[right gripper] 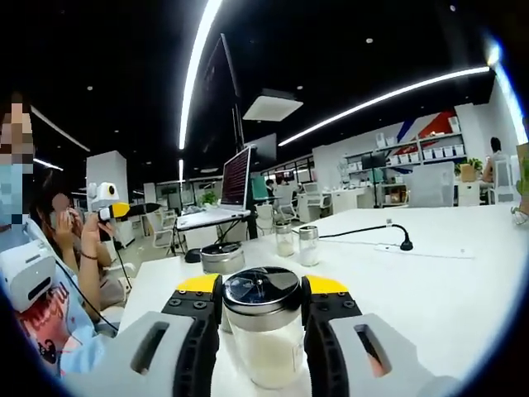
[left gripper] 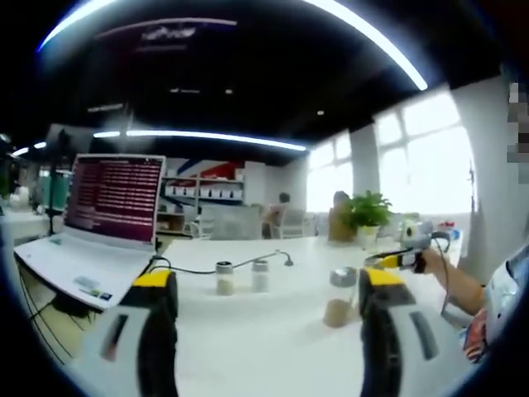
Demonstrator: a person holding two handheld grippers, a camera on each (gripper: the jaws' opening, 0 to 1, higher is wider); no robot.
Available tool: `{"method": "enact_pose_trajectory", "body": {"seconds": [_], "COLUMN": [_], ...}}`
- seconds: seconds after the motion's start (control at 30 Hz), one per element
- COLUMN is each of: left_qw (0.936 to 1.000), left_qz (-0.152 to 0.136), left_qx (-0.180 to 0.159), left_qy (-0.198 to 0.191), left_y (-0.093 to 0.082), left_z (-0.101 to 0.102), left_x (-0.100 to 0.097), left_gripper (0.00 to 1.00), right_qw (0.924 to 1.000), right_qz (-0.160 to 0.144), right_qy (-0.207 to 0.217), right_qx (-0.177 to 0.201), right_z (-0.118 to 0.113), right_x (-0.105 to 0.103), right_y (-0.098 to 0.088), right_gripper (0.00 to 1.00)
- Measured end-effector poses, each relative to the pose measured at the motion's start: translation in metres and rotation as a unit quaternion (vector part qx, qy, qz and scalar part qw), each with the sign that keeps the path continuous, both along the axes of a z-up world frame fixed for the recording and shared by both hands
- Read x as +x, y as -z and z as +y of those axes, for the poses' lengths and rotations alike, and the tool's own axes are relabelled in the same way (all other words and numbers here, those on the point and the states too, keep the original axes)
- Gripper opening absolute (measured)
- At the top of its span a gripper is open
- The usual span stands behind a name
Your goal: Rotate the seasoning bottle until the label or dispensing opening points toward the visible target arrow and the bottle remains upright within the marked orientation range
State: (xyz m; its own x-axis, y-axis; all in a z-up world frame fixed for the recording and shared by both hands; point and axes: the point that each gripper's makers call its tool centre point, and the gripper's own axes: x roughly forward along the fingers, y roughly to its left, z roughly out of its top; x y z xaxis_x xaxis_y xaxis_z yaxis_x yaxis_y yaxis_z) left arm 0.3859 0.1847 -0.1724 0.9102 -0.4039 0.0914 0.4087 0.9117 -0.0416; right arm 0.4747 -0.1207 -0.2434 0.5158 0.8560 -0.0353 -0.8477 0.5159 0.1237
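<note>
A glass seasoning bottle (right gripper: 261, 351) with a shiny metal lid and pale contents stands upright on the white table (right gripper: 446, 298). My right gripper (right gripper: 263, 289) is shut on it, its yellow-tipped jaws pressing both sides of the lid. Just behind it stands a second metal-lidded jar (right gripper: 216, 258). My left gripper (left gripper: 267, 285) is held open above the table with nothing between its jaws. Beyond it I see two small shakers (left gripper: 225, 278) and a grey-lidded bottle (left gripper: 340, 299) with brownish contents. In the right gripper view the same two small shakers (right gripper: 285, 240) stand farther back.
An open laptop (left gripper: 116, 198) sits at the table's left end. A black cable with a gooseneck stand (right gripper: 403, 242) runs across the table. A potted plant (left gripper: 368, 211) stands at the far end. A person's hand (left gripper: 450, 281) holds a yellow-tipped gripper (left gripper: 401, 260) at the right.
</note>
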Motion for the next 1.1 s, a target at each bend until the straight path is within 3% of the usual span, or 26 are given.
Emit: {"method": "enact_pose_trajectory", "body": {"seconds": [0.5, 0.73, 0.9, 1.1], "left_qw": [0.9998, 0.9998, 0.9989, 0.9984], "left_qz": [0.013, 0.007, 0.005, 0.005], "left_qx": [-0.002, 0.001, 0.015, 0.006], "left_qy": [-0.014, -0.018, -0.045, -0.056], "left_y": [0.008, 0.004, 0.005, 0.004], "left_z": [0.009, 0.011, 0.020, 0.026], "left_x": [0.006, 0.004, 0.006, 0.008], "left_gripper": [0.96, 0.97, 0.99, 1.00], "right_qw": [0.9983, 0.9967, 0.9961, 0.9946], "right_qz": [-0.005, -0.004, -0.001, -0.007], "right_qy": [0.058, 0.080, 0.088, 0.103], "right_qx": [-0.001, -0.008, -0.007, -0.005], "right_z": [0.001, 0.002, 0.001, -0.003], "right_x": [0.002, 0.004, 0.005, 0.008], "right_y": [0.001, 0.000, 0.001, 0.000], "right_gripper": [0.37, 0.37, 0.37, 0.37]}}
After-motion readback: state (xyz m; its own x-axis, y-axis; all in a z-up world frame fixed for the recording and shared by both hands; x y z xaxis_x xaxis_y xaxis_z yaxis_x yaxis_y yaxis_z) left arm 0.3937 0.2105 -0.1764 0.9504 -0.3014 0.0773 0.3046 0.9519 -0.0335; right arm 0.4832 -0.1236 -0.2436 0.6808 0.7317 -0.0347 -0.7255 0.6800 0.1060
